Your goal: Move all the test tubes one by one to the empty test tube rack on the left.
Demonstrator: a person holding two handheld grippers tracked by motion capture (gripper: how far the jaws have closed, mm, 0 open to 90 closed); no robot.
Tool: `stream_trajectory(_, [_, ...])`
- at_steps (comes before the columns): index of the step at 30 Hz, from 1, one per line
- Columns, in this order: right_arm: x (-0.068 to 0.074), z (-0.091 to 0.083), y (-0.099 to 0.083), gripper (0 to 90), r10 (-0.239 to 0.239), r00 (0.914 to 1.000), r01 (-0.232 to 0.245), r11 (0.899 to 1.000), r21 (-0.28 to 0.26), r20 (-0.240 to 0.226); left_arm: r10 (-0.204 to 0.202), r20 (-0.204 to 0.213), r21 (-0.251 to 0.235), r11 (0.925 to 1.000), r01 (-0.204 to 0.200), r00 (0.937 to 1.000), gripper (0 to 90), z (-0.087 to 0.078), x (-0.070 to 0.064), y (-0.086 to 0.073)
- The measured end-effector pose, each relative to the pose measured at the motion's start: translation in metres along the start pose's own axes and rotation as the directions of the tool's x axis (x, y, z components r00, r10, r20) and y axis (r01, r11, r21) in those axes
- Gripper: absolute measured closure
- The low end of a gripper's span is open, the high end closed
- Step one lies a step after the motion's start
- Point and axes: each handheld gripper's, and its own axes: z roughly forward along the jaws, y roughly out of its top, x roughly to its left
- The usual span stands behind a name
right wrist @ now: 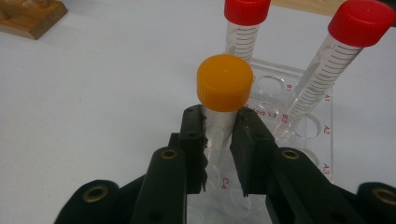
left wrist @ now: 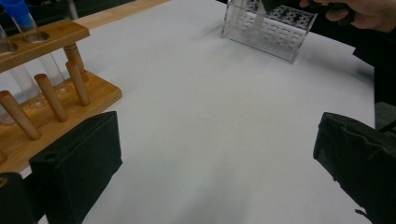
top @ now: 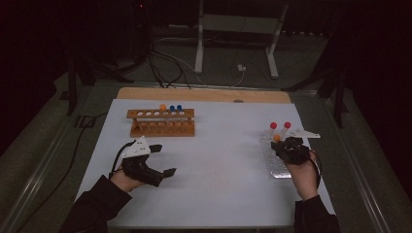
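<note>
Two grippers: both are working at the near edge of the table [top: 214, 194], entering from the bottom of the high view.
Left gripper [top: 163, 160]: it is waiting at lower left of the high view with its jaws spread wide, nothing between them; in the left gripper view they are standing at the two lower corners with bare white table in the gap. Judged idle, and angled toward the wooden rack as if to be ready there.
Right gripper [right wrist: 220, 140]: its jaws are closing on the orange-capped tube [right wrist: 224, 86], pressing the clear body just under the cap, at the centre of the right gripper view. Gripping below the cap is leaving the cap free and is keeping the tube upright.
Orange-capped tube: it is standing over the clear plastic rack [right wrist: 322, 154] at lower right of the high view, above the hole marked C4; whether its foot is seated in the hole is hidden by the jaws.
Red-capped tubes [right wrist: 246, 28]: two are sitting in the same rack behind it, the right one leaning.
Wooden rack [top: 162, 122]: at upper left of the high view, well apart, it is holding one orange-capped and two blue-capped tubes, with open holes to their left, probably where this tube belongs.
</note>
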Motion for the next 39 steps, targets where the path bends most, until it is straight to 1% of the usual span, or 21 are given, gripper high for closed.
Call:
stream_trajectory(3, [0.001,-0.002,0.000,75.2,-0.010,0.9999,0.010,1.000,-0.016,0.004,-0.004,0.001,0.000,1.0000,0.004,1.0000,1.8,0.000,0.000,0.000])
stream_trajectory(10, [0.003,-0.016,0.006,75.3,-0.020,0.9997,0.021,0.997,-0.069,0.011,-0.003,0.000,0.006,1.0000,0.003,1.0000,1.8,0.001,0.001,-0.001])
stream_trajectory(15, [0.005,-0.028,0.010,75.3,-0.038,0.9990,0.040,0.993,-0.107,0.024,-0.005,0.003,0.008,1.0000,0.005,1.0000,1.8,0.001,0.001,-0.001])
stream_trajectory(17, [0.007,-0.034,0.012,75.3,-0.048,0.9984,0.052,0.991,-0.125,0.030,-0.004,0.003,0.010,0.9999,0.004,1.0000,1.8,0.001,0.001,-0.001])
stream_trajectory(20, [0.009,-0.043,0.016,75.3,-0.051,0.9981,0.056,0.987,-0.151,0.034,-0.005,0.004,0.008,1.0000,0.005,1.0000,1.8,0.001,0.001,-0.001])
stream_trajectory(24, [0.014,-0.054,0.020,75.3,-0.063,0.9979,0.065,0.980,-0.186,0.016,-0.002,0.006,0.006,1.0000,0.002,1.0000,1.8,0.000,0.000,0.000])
stream_trajectory(26, [0.020,-0.057,0.022,75.3,-0.075,0.9972,0.072,0.978,-0.195,-0.006,-0.004,0.010,0.005,1.0000,0.004,0.9999,1.8,0.000,0.000,0.000])
stream_trajectory(30, [0.033,-0.056,0.023,75.3,-0.106,0.9932,0.095,0.977,-0.190,-0.048,0.000,0.015,0.009,1.0000,0.000,0.9999,1.8,0.001,-0.001,0.001])
stream_trajectory(34, [0.046,-0.050,0.021,75.3,-0.135,0.9863,0.117,0.977,-0.176,-0.095,0.004,0.029,0.009,0.9999,-0.005,0.9996,1.9,0.002,-0.003,0.002])
stream_trajectory(39, [0.065,-0.043,0.018,75.3,-0.171,0.9737,0.147,0.976,-0.158,-0.150,0.010,0.040,0.018,0.9998,-0.011,0.9991,1.9,0.005,-0.006,0.004])
